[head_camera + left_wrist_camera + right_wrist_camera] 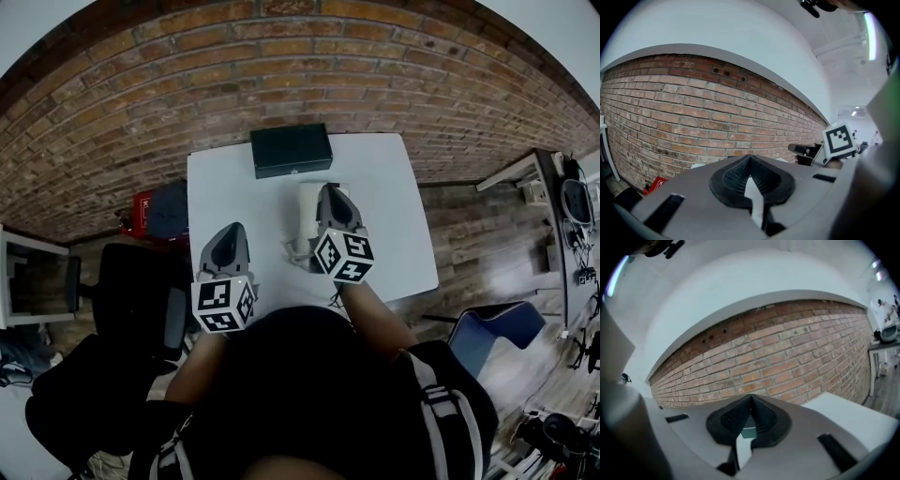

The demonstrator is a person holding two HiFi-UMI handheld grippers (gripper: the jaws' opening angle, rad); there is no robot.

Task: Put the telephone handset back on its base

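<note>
Your hand-held grippers hover over a white worktop (398, 225) with a telephone (307, 217).
Your right hand-held gripper (329, 190), jaws together and empty, is above the telephone; your left hand-held gripper (232, 229) is likewise closed, empty; a black box (291, 150) sits behind.

telephone (307, 223) mostly tucked under the right gripper (330, 192), can't tell handset from base tbh, near edge of the worktop (398, 225) swallowed by the person's torso (300, 375), greyish bit (749, 431) past the right jaws too blurry to name

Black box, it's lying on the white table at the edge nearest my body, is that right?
No. The black box does lie on the white table, but at the far edge, by the brick wall, as the head view shows.
</note>
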